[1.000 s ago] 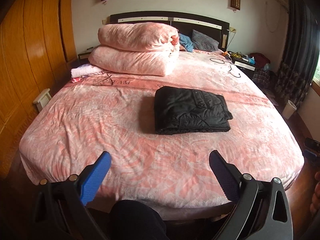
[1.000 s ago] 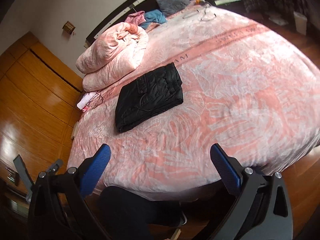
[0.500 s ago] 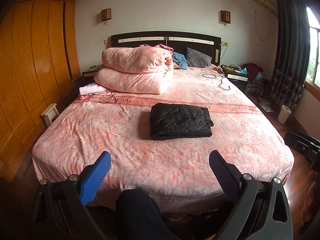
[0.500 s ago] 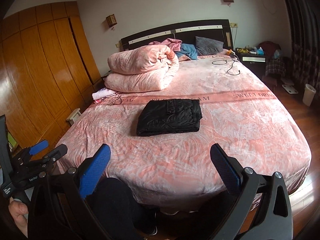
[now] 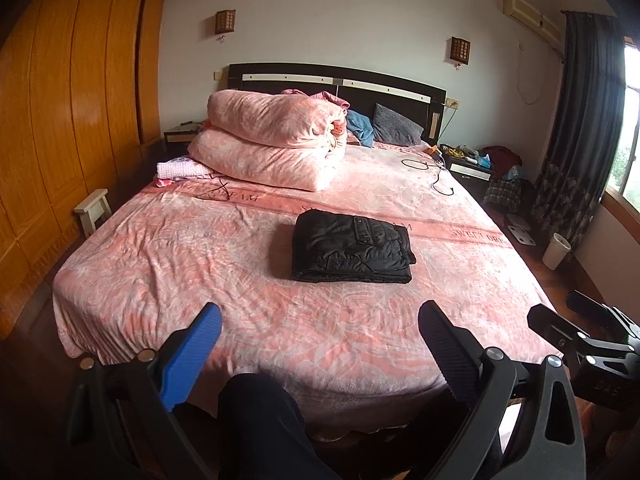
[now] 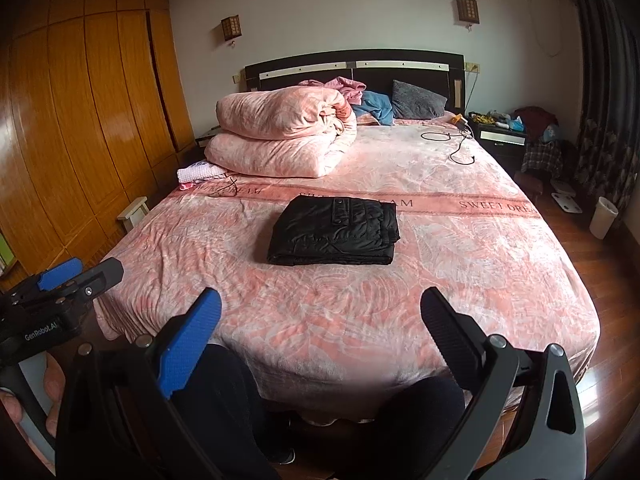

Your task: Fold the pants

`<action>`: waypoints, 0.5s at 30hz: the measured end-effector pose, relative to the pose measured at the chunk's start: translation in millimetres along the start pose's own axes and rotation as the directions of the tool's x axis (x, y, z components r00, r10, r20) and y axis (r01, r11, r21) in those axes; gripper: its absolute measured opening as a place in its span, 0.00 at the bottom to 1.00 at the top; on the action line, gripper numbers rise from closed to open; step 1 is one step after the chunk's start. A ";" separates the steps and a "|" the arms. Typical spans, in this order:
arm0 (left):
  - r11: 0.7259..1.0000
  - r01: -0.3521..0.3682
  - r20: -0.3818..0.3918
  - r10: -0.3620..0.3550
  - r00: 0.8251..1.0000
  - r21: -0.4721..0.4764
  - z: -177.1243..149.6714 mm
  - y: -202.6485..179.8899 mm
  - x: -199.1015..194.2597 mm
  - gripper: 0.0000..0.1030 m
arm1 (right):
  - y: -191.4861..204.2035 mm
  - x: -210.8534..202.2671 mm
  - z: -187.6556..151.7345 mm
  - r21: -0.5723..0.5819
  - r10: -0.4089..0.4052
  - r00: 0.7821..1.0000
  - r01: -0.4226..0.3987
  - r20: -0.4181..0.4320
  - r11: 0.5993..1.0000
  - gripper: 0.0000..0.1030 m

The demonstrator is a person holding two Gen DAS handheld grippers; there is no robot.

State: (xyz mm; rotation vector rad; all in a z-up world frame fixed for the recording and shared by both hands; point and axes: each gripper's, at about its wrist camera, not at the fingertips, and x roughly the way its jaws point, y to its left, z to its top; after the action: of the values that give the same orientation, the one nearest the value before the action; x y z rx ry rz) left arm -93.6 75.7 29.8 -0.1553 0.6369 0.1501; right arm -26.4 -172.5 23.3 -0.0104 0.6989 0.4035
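Black padded pants (image 5: 352, 249) (image 6: 334, 231) lie folded into a thick rectangle in the middle of the pink bed (image 5: 200, 272) (image 6: 460, 280). My left gripper (image 5: 318, 344) hangs open near the foot of the bed, well short of the pants, nothing between its fingers. My right gripper (image 6: 320, 332) is also open and empty, held back from the foot edge. In the right wrist view the left gripper (image 6: 76, 274) shows at the left, held by a hand (image 6: 24, 404). In the left wrist view the body of the right gripper (image 5: 592, 336) shows at the right edge.
A folded pink quilt (image 5: 276, 140) (image 6: 284, 132) is stacked near the headboard, with pillows and a black cable (image 6: 452, 142) beside it. A wooden wardrobe (image 5: 60, 128) lines the left wall, a small stool (image 5: 93, 210) stands by it. Nightstand, clutter and a white bin (image 6: 603, 217) stand right. The person's dark-trousered legs (image 6: 224, 404) are below.
Both grippers have drawn back and levelled out from the bed, so the pants look farther off. The right view swung from a tilted look to upright. The pants stayed put.
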 end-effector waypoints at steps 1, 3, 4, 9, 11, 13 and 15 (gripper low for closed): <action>1.000 0.002 -0.004 -0.002 1.000 0.001 0.7 -0.1 2.5 0.96 | -1.2 3.4 0.0 0.002 0.004 1.000 -0.004 -0.006 1.000 0.97; 1.000 0.012 -0.020 -0.012 1.000 -0.008 3.1 1.1 8.4 0.96 | -1.4 9.0 1.3 0.005 0.007 1.000 -0.007 -0.014 1.000 0.97; 1.000 0.018 -0.028 -0.019 0.999 -0.016 4.3 2.7 11.7 0.96 | -1.6 12.1 2.1 0.007 0.011 1.000 -0.011 -0.019 1.000 0.97; 0.998 0.036 -0.056 -0.038 0.998 -0.042 9.0 8.0 25.3 0.96 | -2.2 25.7 6.8 0.007 0.020 0.999 -0.020 -0.035 1.000 0.97; 0.998 0.034 -0.058 -0.036 0.998 -0.047 9.7 8.6 28.2 0.96 | -3.0 30.8 7.9 0.008 0.023 0.999 -0.023 -0.043 1.000 0.97; 0.999 0.022 -0.041 -0.024 0.999 -0.041 10.7 7.9 29.5 0.96 | -3.0 34.1 8.6 0.010 0.028 0.999 -0.028 -0.045 1.000 0.97; 1.000 0.015 -0.043 -0.016 0.999 -0.027 13.2 6.2 32.5 0.96 | -3.2 34.8 9.0 0.011 0.029 0.998 -0.029 -0.046 1.000 0.97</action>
State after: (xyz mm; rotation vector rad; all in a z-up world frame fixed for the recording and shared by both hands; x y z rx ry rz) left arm -61.4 87.2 20.1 -0.1898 0.6766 0.1405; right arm 4.4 -161.7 7.9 0.0003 0.7478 0.4287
